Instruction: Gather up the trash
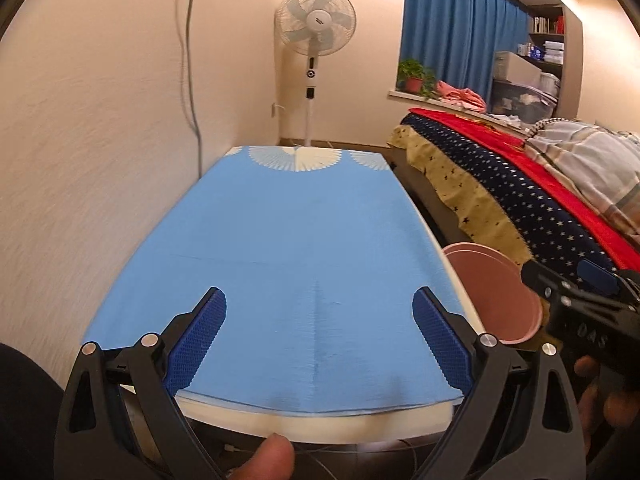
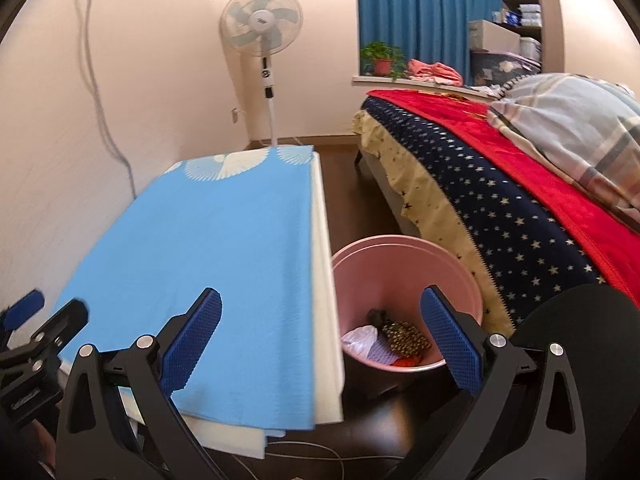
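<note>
Blue cloth [image 1: 288,264] covers the top of the white table [image 1: 320,428], reaching from its near edge to the far edge, where a white fan-shaped print shows. No item lies on the cloth in either view.

Left gripper [image 1: 320,320]: jaws spread wide, nothing between the blue pads; it hangs over the near edge of the table, pointing along the table's length. A fingertip of the person shows at the bottom of the left wrist view.

Right gripper [image 2: 320,320]: jaws spread wide, nothing between them; it hangs over the table's right edge, with one finger above the cloth and the other above the bin. In the left wrist view it appears at the right side, held in a hand.

Pink bin [image 2: 404,276]: stands on the dark floor just beside the table's right edge, between the table and the bed [image 2: 520,216]. Trash [image 2: 384,340] lies in the bottom of the bin: a white crumpled piece, a dark spotted piece and a red scrap, touching one another.

Background: a white standing fan [image 1: 316,28] beyond the table's far edge, a blue curtain [image 1: 456,24], and a potted plant [image 2: 382,58] on the sill.
</note>
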`<state>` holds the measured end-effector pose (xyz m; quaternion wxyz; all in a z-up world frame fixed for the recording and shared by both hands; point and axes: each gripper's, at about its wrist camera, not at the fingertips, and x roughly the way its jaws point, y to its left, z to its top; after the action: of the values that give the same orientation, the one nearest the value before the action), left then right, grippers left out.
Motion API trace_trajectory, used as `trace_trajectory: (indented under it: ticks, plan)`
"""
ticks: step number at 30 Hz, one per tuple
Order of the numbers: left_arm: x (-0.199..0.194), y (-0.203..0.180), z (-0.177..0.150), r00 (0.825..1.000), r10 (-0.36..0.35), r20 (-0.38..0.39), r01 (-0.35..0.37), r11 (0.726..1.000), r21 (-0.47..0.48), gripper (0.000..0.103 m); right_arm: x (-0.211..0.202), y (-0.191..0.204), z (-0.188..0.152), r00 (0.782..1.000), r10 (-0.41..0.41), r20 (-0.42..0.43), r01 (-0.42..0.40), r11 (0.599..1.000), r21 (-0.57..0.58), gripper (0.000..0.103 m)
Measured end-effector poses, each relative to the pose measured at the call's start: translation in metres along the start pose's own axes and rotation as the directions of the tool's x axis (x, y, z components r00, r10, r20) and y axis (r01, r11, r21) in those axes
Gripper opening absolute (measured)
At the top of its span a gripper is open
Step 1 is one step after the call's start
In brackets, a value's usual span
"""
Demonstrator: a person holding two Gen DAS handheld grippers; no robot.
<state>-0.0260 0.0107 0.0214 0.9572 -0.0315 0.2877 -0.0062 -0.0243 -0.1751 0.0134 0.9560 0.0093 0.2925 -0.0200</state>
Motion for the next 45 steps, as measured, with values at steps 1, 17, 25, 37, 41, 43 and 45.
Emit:
trace_trajectory:
  ticks: [1,17,25,37,41,43,45]
  plan:
    - [0.001,0.0,-0.002,1.0,0.006,0.001,-0.006,1.0,0.0,0.091,0.002,0.003,-0.001,1.0,-0.002,-0.003,0.002,1.0,-0.007,0.098]
    - [0.013,0.006,-0.006,0.999,0.003,-0.033,-0.004,0.999,-0.043,0.095,0.019,0.01,-0.006,0.999,-0.033,-0.028,0.033,0.999,-0.016,0.098]
    - [0.015,0.002,-0.011,0.999,0.001,-0.046,-0.002,1.0,-0.029,0.095,0.021,0.009,-0.004,0.999,-0.032,-0.025,0.032,0.999,-0.01,0.098]
    - [0.018,0.001,-0.01,0.999,0.003,-0.053,-0.004,1.0,-0.02,0.095,0.022,0.007,-0.003,0.999,-0.035,-0.025,0.035,0.999,-0.008,0.098]
    - [0.017,0.001,-0.011,0.998,-0.001,-0.056,0.0,1.0,-0.02,0.095,0.022,0.007,-0.004,0.999,-0.035,-0.024,0.035,0.999,-0.008,0.098]
    - [0.017,0.001,-0.011,0.998,-0.001,-0.055,0.0,1.0,-0.02,0.095,0.022,0.007,-0.004,0.999,-0.035,-0.025,0.034,0.999,-0.008,0.098]
    - [0.017,0.001,-0.011,0.998,-0.001,-0.056,0.0,1.0,-0.02,0.095,0.022,0.006,-0.004,0.999,-0.034,-0.024,0.034,0.999,-0.011,0.098]
